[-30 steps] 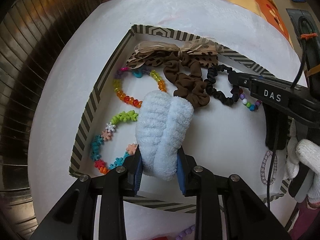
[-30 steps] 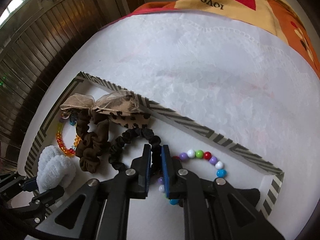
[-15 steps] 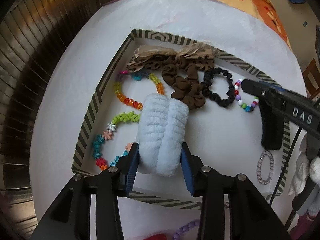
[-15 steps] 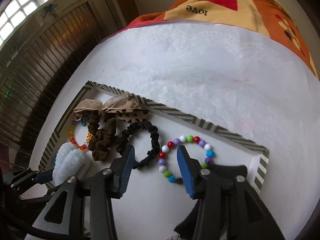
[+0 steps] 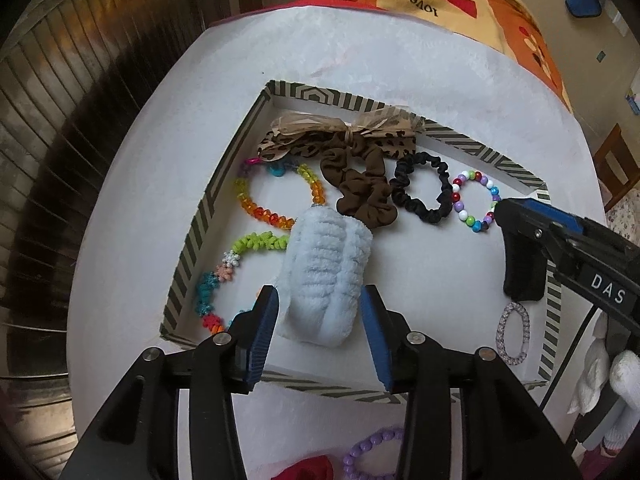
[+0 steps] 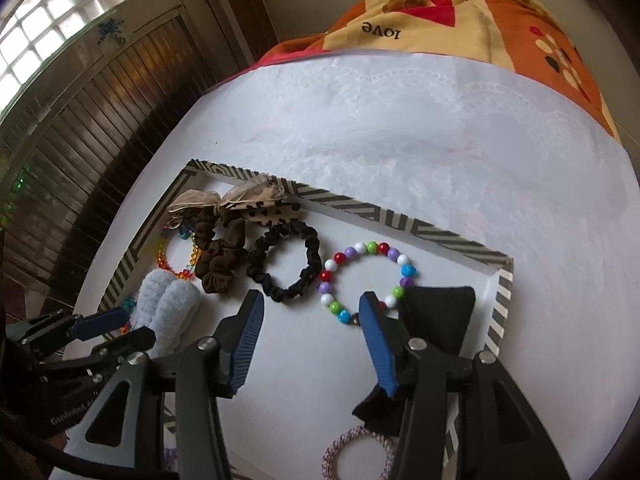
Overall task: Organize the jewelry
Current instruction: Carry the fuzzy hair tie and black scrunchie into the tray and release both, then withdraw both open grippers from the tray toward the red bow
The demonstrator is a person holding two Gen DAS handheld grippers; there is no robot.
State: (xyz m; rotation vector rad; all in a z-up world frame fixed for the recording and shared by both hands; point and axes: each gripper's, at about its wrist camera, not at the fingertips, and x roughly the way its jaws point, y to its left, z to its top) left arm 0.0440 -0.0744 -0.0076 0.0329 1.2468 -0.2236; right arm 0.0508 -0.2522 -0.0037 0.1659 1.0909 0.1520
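A shallow tray with a striped rim [image 5: 224,184] [image 6: 400,224] holds the pieces. A fluffy pale blue scrunchie [image 5: 324,272] [image 6: 168,304] lies in it between the open jaws of my left gripper [image 5: 320,332], which no longer touch it. A round-bead bracelet [image 5: 476,200] [image 6: 368,276], a black scrunchie [image 5: 420,188] [image 6: 286,264], a brown scrunchie [image 5: 360,188] [image 6: 218,256] and a leopard bow [image 5: 340,136] lie further back. My right gripper [image 6: 310,340] is open and empty above the tray, just short of the bead bracelet.
An orange bead bracelet [image 5: 264,208] and a flower bracelet [image 5: 228,268] lie at the tray's left. A black pad [image 6: 440,316] and a glittery hair tie [image 5: 512,332] lie at its right. A purple bracelet [image 5: 372,452] and a red item lie outside the front rim.
My left gripper opened and let go of the blue scrunchie, then drew back. My right gripper opened off the bead bracelet and pulled back and up.
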